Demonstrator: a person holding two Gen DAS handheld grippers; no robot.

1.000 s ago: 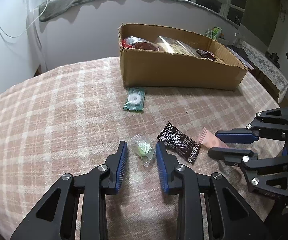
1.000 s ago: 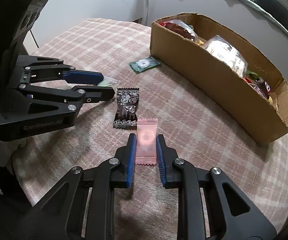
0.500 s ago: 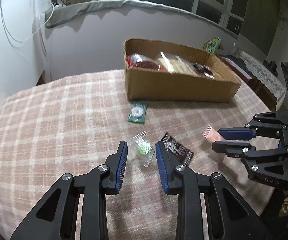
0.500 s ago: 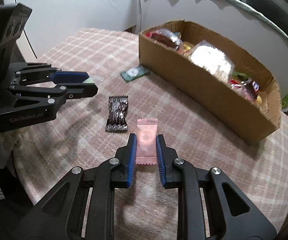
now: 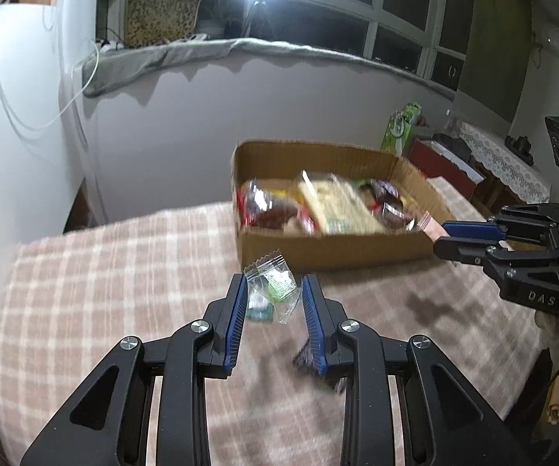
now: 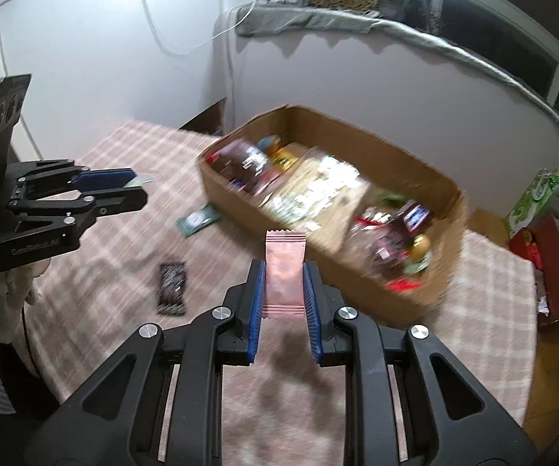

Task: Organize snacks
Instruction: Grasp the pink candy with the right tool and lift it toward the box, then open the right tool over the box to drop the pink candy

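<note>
Gripping one sweet each, both grippers have come up off the surface [image 5: 124,272] since a second ago, when the two wrappers lay flat on the checked cloth. The clear packet with the green sweet [image 5: 275,285] is pinched between the jaws of the left gripper [image 5: 273,310], which are closed on it, and it now hangs clear of the cloth in front of the cardboard box [image 5: 341,250]. The pink wrapper [image 6: 284,272] stands upright in the jaws of the right gripper [image 6: 284,299], closed firmly on its two long edges; in the left wrist view its tip shows near the box's near right corner. Both lifts are judged good: neither wrapper droops or slips. Two items remain on the surface: a dark patterned wrapper [image 6: 171,289] to the left of the right gripper, and a green packet [image 6: 197,219] just beside the box's near wall. The box already holds a mixed heap of packets, blurred here. Judged stage: carry towards the box, release not yet made. Next move calls for bringing each sweet over the box rim before opening. Risk: light wrappers may cling to the pads, or fall short outside the near wall.
</note>
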